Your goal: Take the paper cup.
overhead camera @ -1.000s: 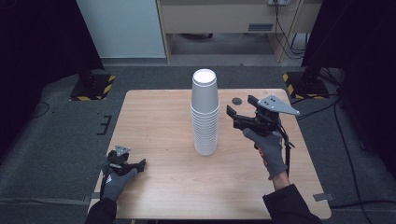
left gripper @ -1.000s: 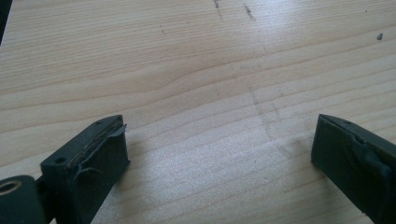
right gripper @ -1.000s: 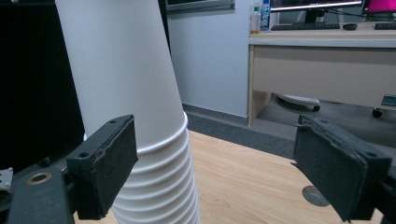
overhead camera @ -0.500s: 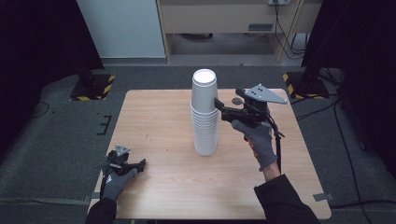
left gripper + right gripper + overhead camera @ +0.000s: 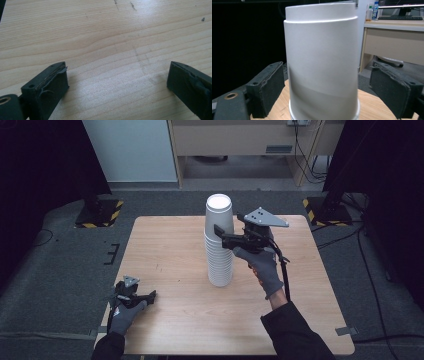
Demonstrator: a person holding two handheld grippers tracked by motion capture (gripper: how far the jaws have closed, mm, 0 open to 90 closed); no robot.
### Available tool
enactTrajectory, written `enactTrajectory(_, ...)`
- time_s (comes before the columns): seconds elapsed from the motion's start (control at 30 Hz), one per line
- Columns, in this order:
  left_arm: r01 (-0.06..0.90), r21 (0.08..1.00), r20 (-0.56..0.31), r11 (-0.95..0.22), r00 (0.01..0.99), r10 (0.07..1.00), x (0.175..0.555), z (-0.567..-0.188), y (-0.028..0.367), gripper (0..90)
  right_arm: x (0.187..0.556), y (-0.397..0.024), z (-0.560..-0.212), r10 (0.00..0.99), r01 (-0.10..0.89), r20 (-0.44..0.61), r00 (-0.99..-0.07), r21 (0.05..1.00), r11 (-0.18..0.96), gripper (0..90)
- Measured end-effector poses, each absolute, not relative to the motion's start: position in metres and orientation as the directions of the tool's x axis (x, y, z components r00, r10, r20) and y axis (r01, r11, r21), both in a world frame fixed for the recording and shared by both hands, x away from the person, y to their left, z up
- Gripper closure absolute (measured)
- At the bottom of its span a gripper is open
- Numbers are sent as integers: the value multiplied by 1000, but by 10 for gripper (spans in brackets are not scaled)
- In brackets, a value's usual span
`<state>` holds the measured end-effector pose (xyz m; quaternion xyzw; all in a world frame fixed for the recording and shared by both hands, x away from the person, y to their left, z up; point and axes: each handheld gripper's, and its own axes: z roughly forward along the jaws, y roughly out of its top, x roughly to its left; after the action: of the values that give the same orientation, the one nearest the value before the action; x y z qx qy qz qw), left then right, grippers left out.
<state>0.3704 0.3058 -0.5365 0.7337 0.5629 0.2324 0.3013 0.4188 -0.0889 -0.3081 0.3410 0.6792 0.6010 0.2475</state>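
Since the earlier frame my right tongs (image 5: 218, 231) moved left to the stack of white cups (image 5: 220, 245) mid-counter (image 5: 165, 250); their view shows them spread around the top cup (image 5: 322, 60), untouched. Left tongs (image 5: 150, 295) rest spread near the counter's edge.

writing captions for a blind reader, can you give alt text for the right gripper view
The top white paper cup of an upside-down stack stands between the right gripper's two open black jaws, a gap on each side. Behind are a dark backdrop and a beige desk.
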Motion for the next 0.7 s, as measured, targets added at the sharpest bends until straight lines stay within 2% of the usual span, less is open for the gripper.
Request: enactTrajectory(0.7, 686, 703, 1, -186, 260, 966, 371, -537, 306, 22, 437, -68, -321, 766, 196, 71, -639, 978, 73, 121)
